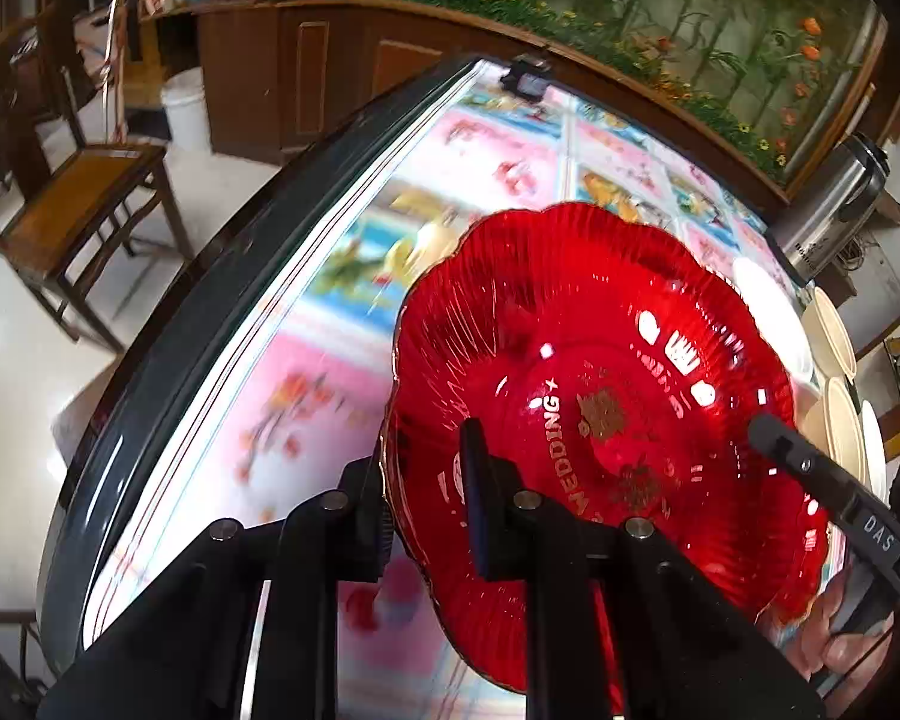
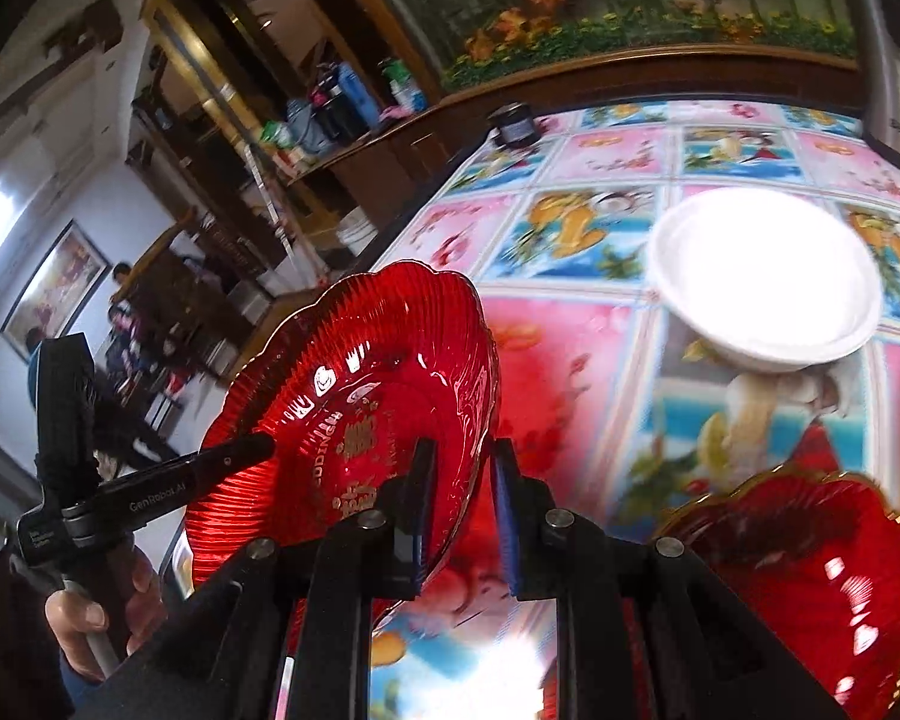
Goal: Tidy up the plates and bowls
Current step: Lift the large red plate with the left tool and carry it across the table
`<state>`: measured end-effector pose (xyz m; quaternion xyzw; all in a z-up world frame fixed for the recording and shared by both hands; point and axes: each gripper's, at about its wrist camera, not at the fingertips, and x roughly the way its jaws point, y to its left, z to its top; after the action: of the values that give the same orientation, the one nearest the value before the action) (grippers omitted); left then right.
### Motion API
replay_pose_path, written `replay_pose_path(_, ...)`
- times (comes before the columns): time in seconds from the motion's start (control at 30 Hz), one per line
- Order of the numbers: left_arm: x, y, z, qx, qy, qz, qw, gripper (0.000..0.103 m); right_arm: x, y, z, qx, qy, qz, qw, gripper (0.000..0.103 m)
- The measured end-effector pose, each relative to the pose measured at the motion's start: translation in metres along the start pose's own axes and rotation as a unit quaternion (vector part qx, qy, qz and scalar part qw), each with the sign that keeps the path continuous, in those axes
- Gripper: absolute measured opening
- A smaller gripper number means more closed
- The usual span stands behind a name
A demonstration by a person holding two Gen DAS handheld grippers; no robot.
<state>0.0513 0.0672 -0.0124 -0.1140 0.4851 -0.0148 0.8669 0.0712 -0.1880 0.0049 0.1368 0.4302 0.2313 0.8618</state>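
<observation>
Both grippers are matte black with silver round screw heads on their linkage arms. Seen across the red plate (image 1: 600, 396), the right gripper (image 1: 810, 468) carries white "DAS" lettering. Left of that plate, the left gripper (image 2: 234, 462) reads "GenRobot.AI" above a pale grey handle.

A bright cartoon-printed tablecloth (image 2: 570, 360) covers the table, with a small dark jar (image 2: 513, 123) near its far edge. A wooden chair (image 1: 72, 204) and a white bucket (image 1: 185, 108) stand on the pale floor beside a wooden cabinet (image 1: 306, 78). A steel flask (image 1: 834, 210) stands at the table's right end below a flower mural (image 1: 660, 6).
</observation>
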Motion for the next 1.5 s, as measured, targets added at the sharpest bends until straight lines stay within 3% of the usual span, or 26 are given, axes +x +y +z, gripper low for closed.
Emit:
replay_pose_path(0.3,-0.008,0.028,-0.031,-0.028,0.012,0.027,0.9992,0.015,0.013,0.029,-0.023,-0.044,0.032,0.014,0.998,0.018)
replay_pose_path(0.77,-0.007,0.035,-0.045,-0.029,0.011,0.035,0.9989,0.015,0.022,0.037,-0.034,-0.065,0.048,0.008,0.997,0.018)
replay_pose_path(1.5,-0.011,0.039,-0.053,-0.036,0.002,0.015,0.9992,0.018,0.027,0.039,-0.038,-0.075,0.054,0.011,0.996,0.021)
